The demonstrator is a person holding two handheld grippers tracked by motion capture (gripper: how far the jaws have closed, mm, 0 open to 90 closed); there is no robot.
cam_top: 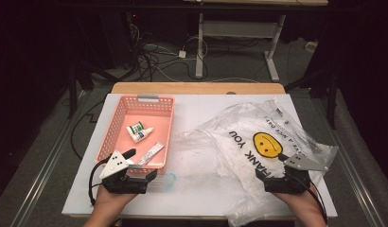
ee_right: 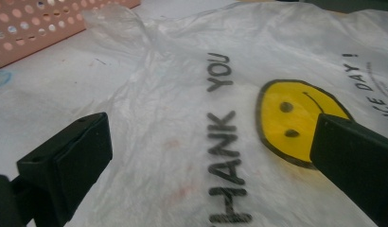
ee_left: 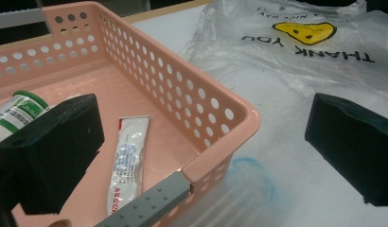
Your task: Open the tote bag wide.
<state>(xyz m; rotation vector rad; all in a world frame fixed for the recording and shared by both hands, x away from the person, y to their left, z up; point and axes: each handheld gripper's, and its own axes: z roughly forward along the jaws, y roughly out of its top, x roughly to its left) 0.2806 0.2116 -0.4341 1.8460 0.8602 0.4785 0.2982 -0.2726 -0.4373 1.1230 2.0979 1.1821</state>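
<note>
Bag (cam_top: 258, 142) lies flat across the right half of the worktop (cam_top: 197, 109), right under the right gripper (ee_right: 211, 156), whose jaws are spread wide with nothing between them. Its print runs lengthwise away from that hand, so the right one's clearly nearer. Left gripper (ee_left: 201, 146) hovers open and empty over the near corner of the basket (ee_left: 230, 118), tube (ee_left: 128, 161) inside.

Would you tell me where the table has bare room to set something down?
Free: the white strip between the pink basket and the plastic bag, and the far edge behind the bag. Crowded: the basket floor, holding a bottle, dropper and sachet.
</note>
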